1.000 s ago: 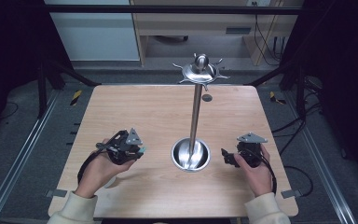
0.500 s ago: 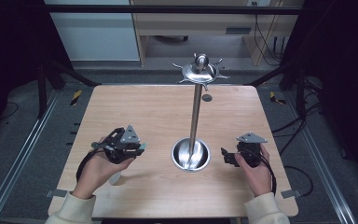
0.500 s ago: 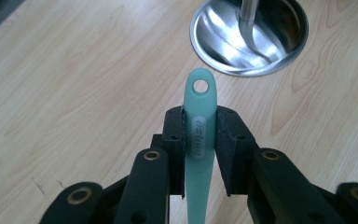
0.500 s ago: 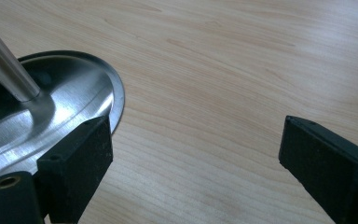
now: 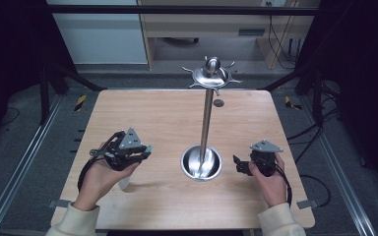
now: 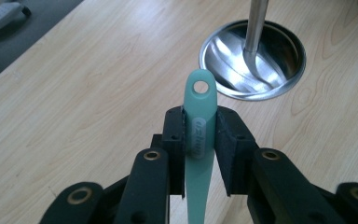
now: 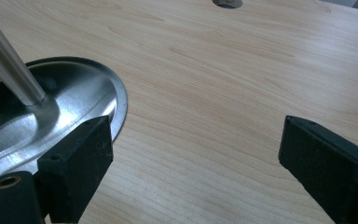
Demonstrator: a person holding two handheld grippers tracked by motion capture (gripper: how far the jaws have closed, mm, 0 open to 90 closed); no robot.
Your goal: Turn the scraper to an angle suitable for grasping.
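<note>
The left tool (image 6: 200,140) is clenched on a green handle (image 6: 199,135), whose holed end sticks out past its pads. Beyond it stands the steel stand (image 6: 254,56) on the tabletop (image 6: 84,84). The right tool (image 7: 193,154) gapes released just beside the stand's base.

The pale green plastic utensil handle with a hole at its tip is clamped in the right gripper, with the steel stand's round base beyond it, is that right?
Not quite: the left gripper clamps the pale green plastic handle, as the left gripper view shows. The steel stand's round base does lie beyond it.
</note>
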